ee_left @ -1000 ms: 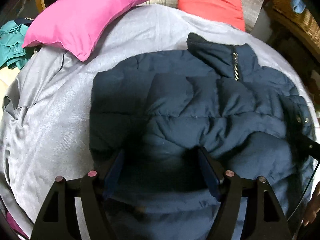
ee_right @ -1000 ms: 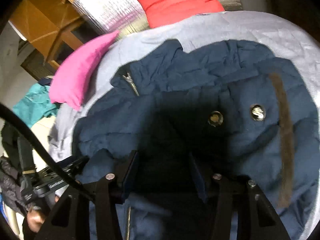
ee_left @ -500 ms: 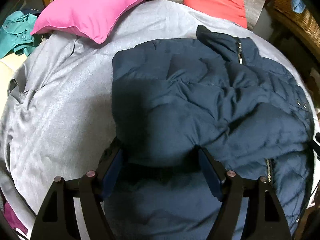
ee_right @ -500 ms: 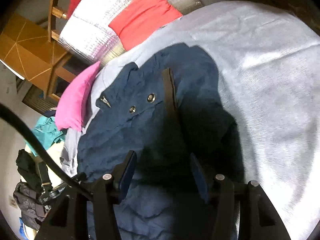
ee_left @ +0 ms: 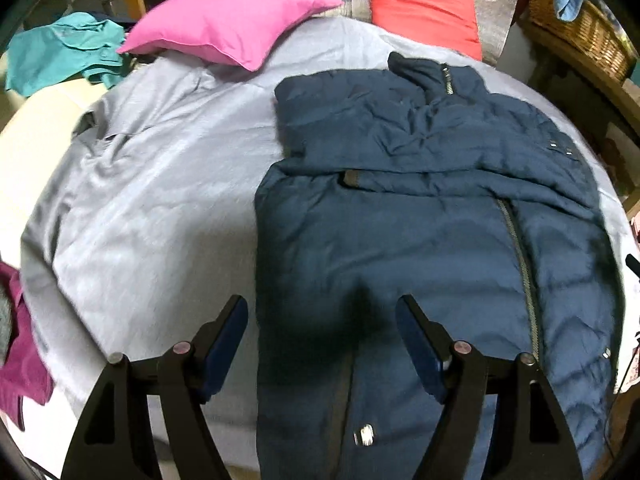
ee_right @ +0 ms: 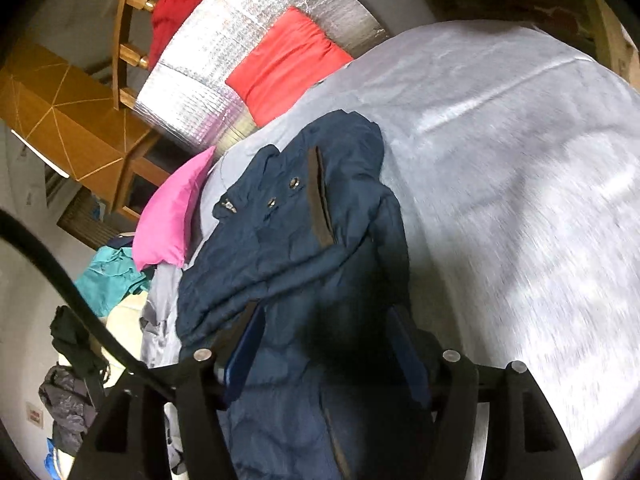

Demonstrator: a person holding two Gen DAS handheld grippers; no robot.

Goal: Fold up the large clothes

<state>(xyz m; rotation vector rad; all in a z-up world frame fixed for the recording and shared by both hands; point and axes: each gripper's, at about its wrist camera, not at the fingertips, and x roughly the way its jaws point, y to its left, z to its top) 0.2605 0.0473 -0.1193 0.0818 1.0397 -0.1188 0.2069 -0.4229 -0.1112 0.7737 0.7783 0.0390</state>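
Left wrist view | navy jacket (ee_left: 432, 248) flat on grey bed (ee_left: 152, 200), sleeves folded across chest; body fold likely remains | left tool (ee_left: 322, 340) wide, empty | right tool (ee_right: 324, 356) just opening, empty, jacket beneath

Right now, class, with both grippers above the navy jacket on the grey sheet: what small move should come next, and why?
Probably lower the left gripper onto the jacket hem and pinch it. Its jaws stand open and empty, the upper part already lies folded across, and the long lower half lies flat on the grey sheet.
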